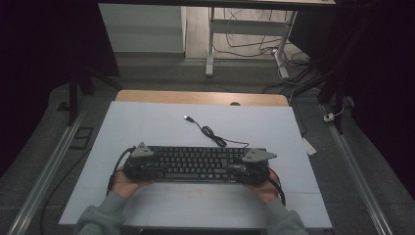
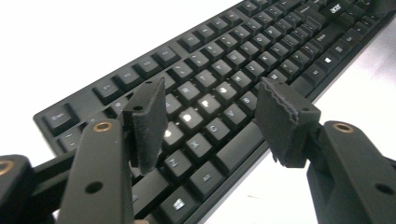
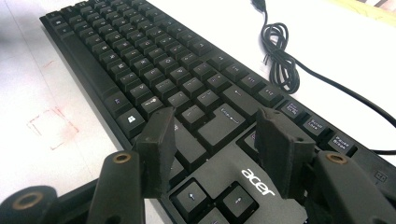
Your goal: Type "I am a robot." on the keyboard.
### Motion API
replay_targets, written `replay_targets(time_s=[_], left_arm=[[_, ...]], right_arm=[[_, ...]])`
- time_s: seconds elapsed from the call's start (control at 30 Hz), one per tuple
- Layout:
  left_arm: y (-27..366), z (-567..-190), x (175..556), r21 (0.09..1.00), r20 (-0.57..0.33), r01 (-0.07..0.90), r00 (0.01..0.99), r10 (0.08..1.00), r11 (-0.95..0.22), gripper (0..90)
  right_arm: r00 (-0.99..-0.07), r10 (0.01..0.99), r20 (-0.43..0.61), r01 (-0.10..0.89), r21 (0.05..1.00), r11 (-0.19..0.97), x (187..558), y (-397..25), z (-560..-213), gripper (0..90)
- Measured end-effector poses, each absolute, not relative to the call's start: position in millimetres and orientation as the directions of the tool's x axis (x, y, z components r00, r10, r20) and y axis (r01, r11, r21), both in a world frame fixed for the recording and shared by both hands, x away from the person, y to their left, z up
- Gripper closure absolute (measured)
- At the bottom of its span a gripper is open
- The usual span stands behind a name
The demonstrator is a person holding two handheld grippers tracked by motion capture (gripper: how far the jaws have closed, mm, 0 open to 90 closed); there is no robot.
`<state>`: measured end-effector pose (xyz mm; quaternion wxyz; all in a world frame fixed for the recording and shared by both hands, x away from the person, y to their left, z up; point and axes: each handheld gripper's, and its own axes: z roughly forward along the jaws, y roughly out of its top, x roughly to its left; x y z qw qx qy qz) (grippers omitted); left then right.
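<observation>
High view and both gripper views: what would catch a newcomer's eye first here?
A black keyboard lies across the near middle of the white table, with the left gripper over its left end and the right gripper over its right end, both with jaws apart. Behind it, the keyboard's cable sits in a loose coil, its plug lying free toward the far edge.

White table [image 1: 147,122] carries keyboard [image 1: 195,161] (cable [image 1: 210,132] coiled).
</observation>
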<state>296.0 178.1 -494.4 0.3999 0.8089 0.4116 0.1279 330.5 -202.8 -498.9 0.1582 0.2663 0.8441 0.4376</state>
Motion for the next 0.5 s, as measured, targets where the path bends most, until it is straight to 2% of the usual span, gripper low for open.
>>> replay_targets(time_s=[0.5], left_arm=[[186.1,-493.7,300.7,0.740,-0.146,0.594,0.600,0.787,-0.316,38.5]], right_arm=[[-0.807,0.589,-0.038,0.311,0.820,0.480,330.4,-202.8,-498.3,48.0]])
